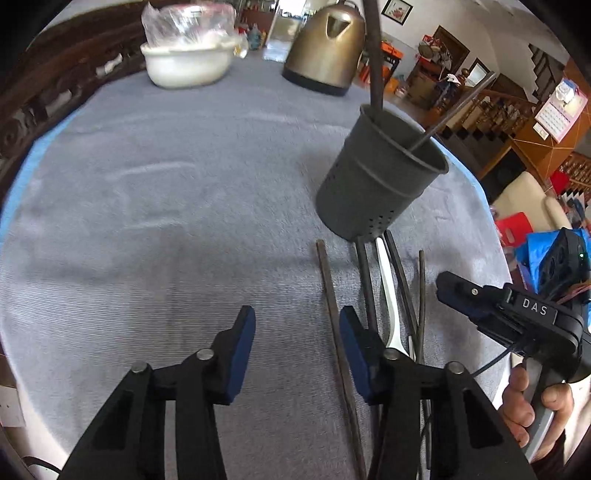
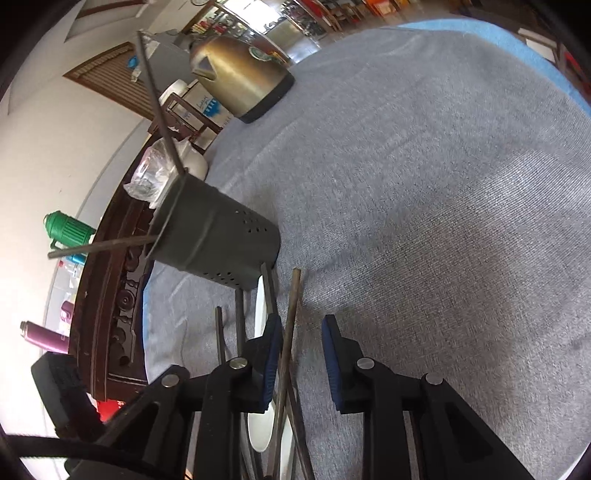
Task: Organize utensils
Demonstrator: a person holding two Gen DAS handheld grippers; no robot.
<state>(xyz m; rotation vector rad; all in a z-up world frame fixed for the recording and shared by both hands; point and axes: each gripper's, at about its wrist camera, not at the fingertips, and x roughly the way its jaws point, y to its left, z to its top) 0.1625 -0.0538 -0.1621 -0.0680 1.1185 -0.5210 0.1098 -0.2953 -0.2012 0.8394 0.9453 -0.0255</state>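
Note:
A dark grey perforated utensil holder (image 1: 380,177) stands on the grey cloth with two dark sticks leaning out of it; it also shows in the right wrist view (image 2: 214,240). Several dark chopsticks (image 1: 334,306) and a white spoon (image 1: 388,291) lie on the cloth in front of it. My left gripper (image 1: 297,325) is open and empty, and one chopstick runs between its fingers. My right gripper (image 2: 299,332) is open over the chopsticks (image 2: 290,325) and the white spoon (image 2: 262,314). The right gripper's body shows at the right of the left wrist view (image 1: 517,314).
A bronze electric kettle (image 1: 325,48) and a white bowl with a plastic bag (image 1: 188,55) stand at the far side of the table. A carved dark wooden chair back (image 1: 44,85) borders the table's left. The cloth's blue edge (image 2: 498,33) marks the table rim.

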